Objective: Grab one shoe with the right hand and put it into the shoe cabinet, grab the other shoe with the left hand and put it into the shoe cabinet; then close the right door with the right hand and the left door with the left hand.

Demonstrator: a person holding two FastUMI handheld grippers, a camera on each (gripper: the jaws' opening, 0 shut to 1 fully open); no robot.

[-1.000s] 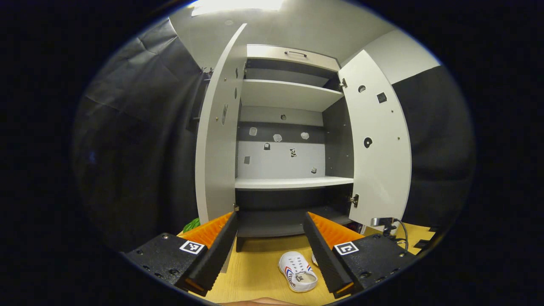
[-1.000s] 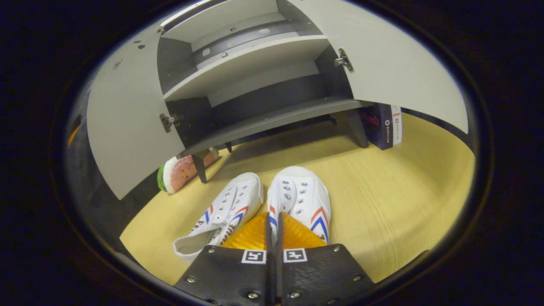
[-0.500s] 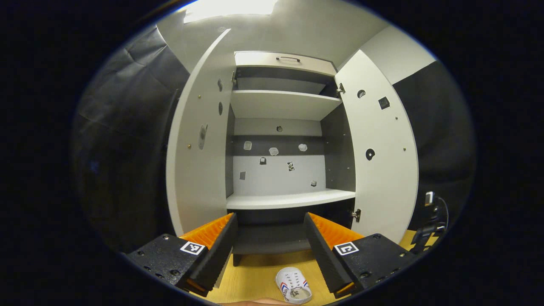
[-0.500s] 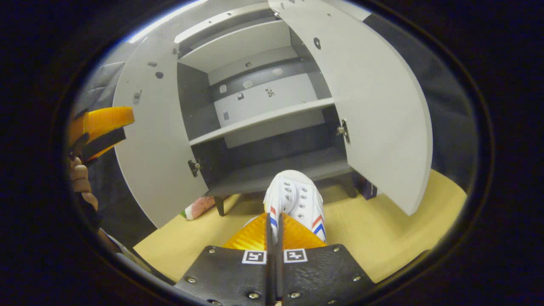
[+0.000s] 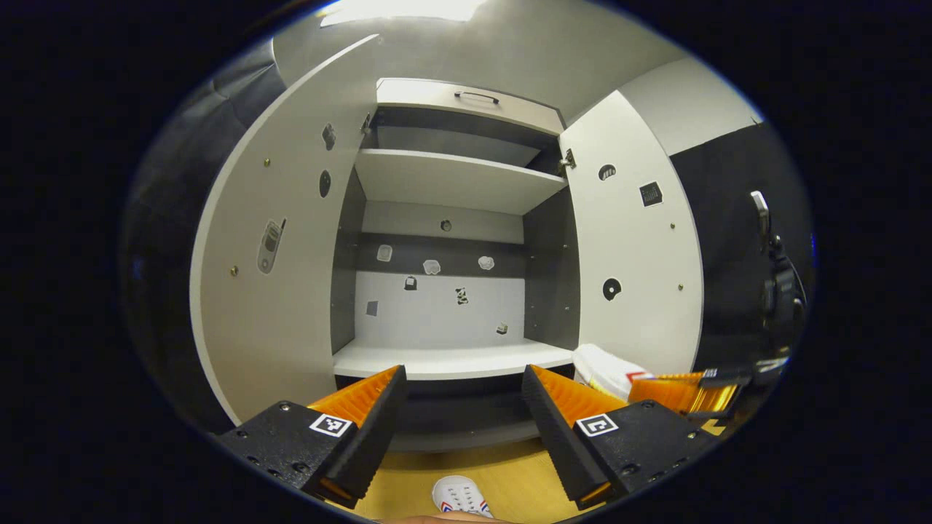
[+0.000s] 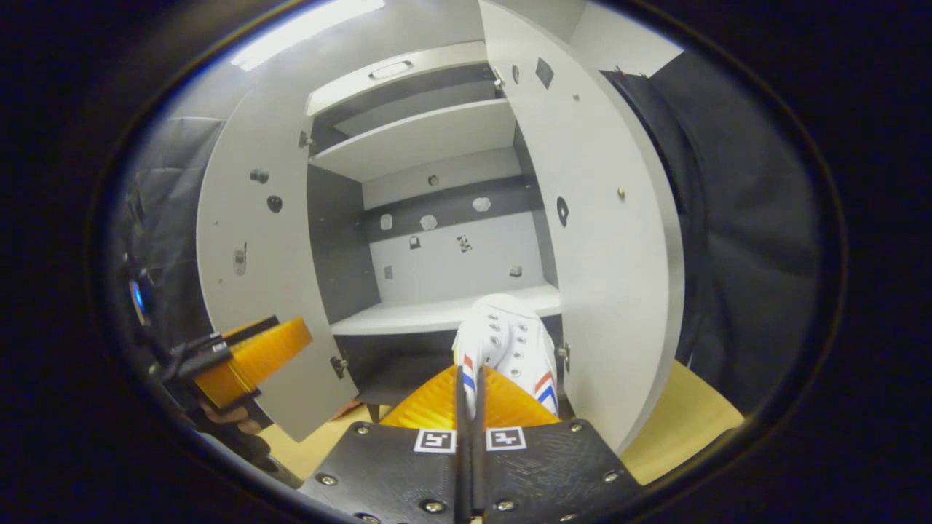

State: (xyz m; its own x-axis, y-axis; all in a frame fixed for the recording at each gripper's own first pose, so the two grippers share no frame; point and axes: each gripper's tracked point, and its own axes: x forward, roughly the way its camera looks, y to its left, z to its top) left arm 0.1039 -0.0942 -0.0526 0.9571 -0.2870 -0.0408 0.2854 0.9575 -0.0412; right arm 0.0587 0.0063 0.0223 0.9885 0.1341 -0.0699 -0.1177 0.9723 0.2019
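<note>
The shoe cabinet (image 5: 451,182) stands with both doors wide open and its shelves bare. My right gripper (image 6: 470,375) is shut on a white shoe (image 6: 510,338) with red and blue stripes, held in the air in front of the middle shelf (image 6: 415,318), close to the right door (image 6: 604,240). In the left gripper view that shoe (image 5: 603,366) and the right gripper (image 5: 681,391) hang at the lower right. My left gripper (image 5: 462,375) is open with nothing between its fingers. The other white shoe (image 5: 459,499) lies on the floor below it. The left gripper (image 6: 251,356) also appears by the left door (image 6: 240,291).
The floor is yellow wood (image 6: 692,407). A drawer with a dark handle (image 5: 477,96) tops the cabinet. Black cloth walls flank it on both sides. A dark stand with a cable (image 5: 775,291) rises at the right. A hand (image 6: 226,416) holds the left gripper.
My right gripper has lifted its shoe off the floor to the height of the middle shelf. The left gripper has stayed open while its view shifted rightwards. The other shoe stays on the floor.
</note>
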